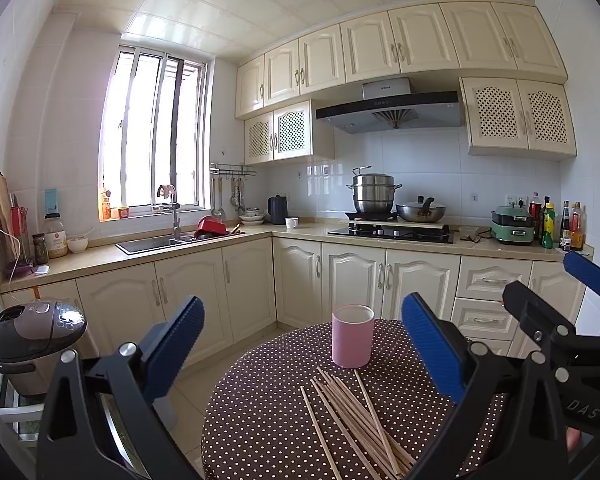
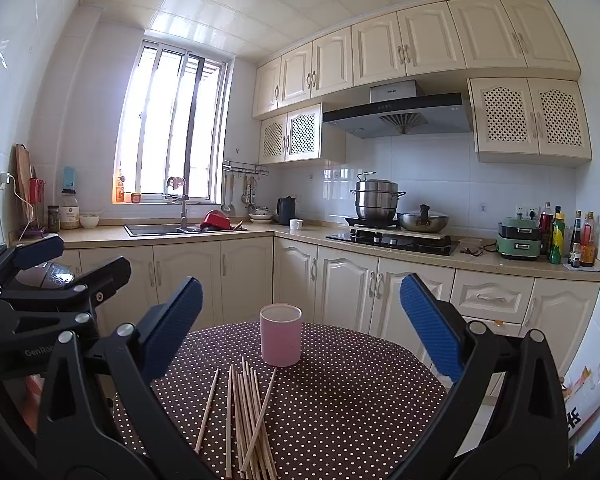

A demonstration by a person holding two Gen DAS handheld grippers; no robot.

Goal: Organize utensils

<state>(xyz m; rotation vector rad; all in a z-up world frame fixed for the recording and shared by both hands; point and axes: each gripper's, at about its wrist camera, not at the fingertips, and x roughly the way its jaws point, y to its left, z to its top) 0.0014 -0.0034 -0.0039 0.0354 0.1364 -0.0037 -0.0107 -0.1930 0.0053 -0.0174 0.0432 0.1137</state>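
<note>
A pink cup (image 1: 353, 336) (image 2: 281, 336) stands upright on a round table (image 1: 260, 380) (image 2: 360, 384) covered with a brown dotted cloth. Several wooden chopsticks (image 1: 356, 420) (image 2: 248, 416) lie loose in a fanned heap on the cloth, just in front of the cup. My left gripper (image 1: 303, 300) hovers above the table's near edge, open, with nothing between its blue pads. My right gripper (image 2: 301, 280) is held beside it at the same height, also open and holding nothing. Each gripper shows at the edge of the other's view: the right gripper (image 1: 548, 280) and the left gripper (image 2: 80, 256).
A dark rice cooker (image 1: 36, 328) sits on a low stand left of the table. Cream cabinets (image 1: 340, 280) run along the far walls under a counter with a sink (image 1: 148, 244), a stove with pots (image 1: 392, 208) and bottles (image 1: 556, 224).
</note>
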